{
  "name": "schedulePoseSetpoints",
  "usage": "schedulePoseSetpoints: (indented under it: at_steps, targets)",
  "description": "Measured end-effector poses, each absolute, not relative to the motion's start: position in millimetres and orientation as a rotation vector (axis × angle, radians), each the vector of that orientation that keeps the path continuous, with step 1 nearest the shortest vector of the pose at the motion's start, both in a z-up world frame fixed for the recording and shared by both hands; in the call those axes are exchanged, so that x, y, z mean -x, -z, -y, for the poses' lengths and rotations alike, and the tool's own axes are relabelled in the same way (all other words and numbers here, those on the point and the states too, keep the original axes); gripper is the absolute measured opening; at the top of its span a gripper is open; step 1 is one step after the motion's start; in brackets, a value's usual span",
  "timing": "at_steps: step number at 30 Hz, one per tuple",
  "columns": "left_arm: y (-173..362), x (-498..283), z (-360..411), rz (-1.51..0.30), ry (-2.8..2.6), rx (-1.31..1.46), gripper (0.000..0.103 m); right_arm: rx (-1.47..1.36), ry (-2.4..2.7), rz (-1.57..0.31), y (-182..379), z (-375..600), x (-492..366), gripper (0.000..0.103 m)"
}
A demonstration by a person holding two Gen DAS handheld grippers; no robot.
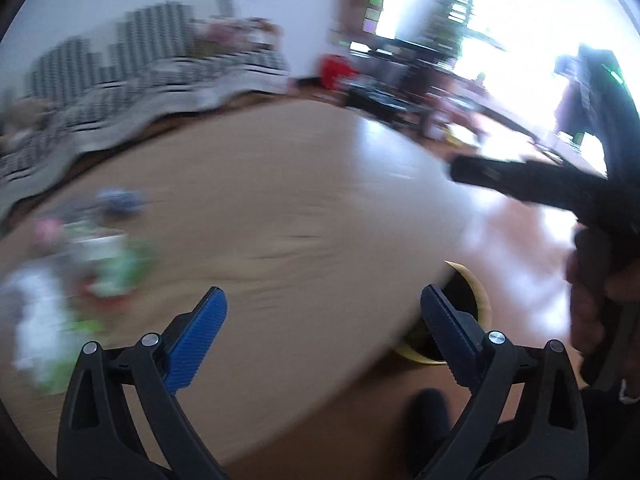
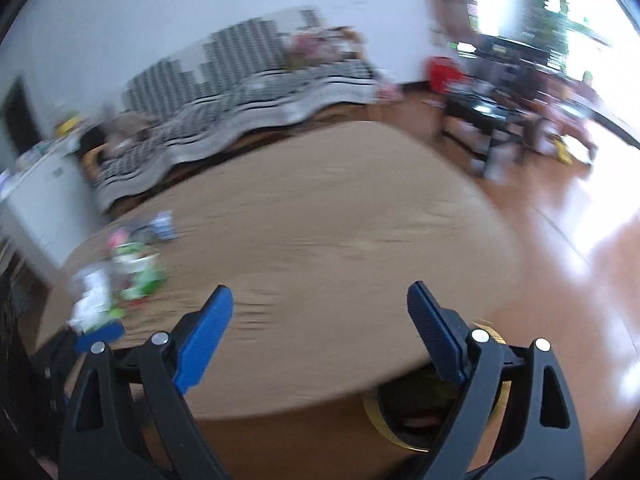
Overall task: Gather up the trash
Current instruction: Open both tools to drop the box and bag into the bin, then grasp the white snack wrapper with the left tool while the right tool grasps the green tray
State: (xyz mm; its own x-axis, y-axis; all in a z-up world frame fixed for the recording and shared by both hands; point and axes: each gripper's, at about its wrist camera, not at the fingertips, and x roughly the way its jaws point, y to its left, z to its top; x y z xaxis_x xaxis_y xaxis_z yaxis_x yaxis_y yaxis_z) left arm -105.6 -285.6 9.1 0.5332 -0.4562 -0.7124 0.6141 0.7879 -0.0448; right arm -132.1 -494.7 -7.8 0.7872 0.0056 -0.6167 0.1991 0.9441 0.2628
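Both views are motion-blurred. A round wooden table (image 1: 280, 200) fills both views; it also shows in the right wrist view (image 2: 320, 220). A pile of trash, green, white and pink wrappers (image 1: 100, 272), lies at its left side, with a blue-grey wrapper (image 1: 120, 200) behind it. In the right wrist view the pile (image 2: 128, 276) and blue-grey wrapper (image 2: 164, 226) also sit left. A yellow-rimmed bin (image 1: 472, 304) stands under the table's right edge, also in the right wrist view (image 2: 400, 420). My left gripper (image 1: 322, 312) is open and empty. My right gripper (image 2: 320, 308) is open and empty; it appears at the right of the left wrist view (image 1: 520, 180).
A sofa with a striped black-and-white cover (image 2: 240, 112) stands behind the table. A dark low table (image 2: 488, 120) and a red object (image 2: 440, 72) are at the back right by a bright window. A white cabinet (image 2: 36, 200) is at the left. Shiny wooden floor (image 2: 580, 260) lies right.
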Motion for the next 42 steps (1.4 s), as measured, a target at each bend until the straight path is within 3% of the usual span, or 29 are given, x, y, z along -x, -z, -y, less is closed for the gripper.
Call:
schedulePoseSetpoints:
  at_steps: [8, 14, 34, 35, 42]
  targets:
    - [-34, 67, 74, -0.767, 0.281, -0.016, 0.095, -0.207, -0.155, -0.705, 7, 348, 64, 0.086]
    - [-24, 45, -15, -0.788, 0.200, 0.039, 0.095, -0.101, -0.199, -0.747, 30, 280, 29, 0.088]
    - [86, -48, -9, -0.876, 0.294, -0.206, 0.094, 0.030, -0.278, -0.832, 91, 250, -61, 0.096]
    - [87, -50, -9, -0.883, 0.301, -0.205, 0.093, 0.029, -0.287, -0.837, 93, 250, -63, 0.096]
    - [89, -53, -3, -0.893, 0.317, -0.192, 0.047, -0.009, -0.310, -0.863, 103, 251, -82, 0.096]
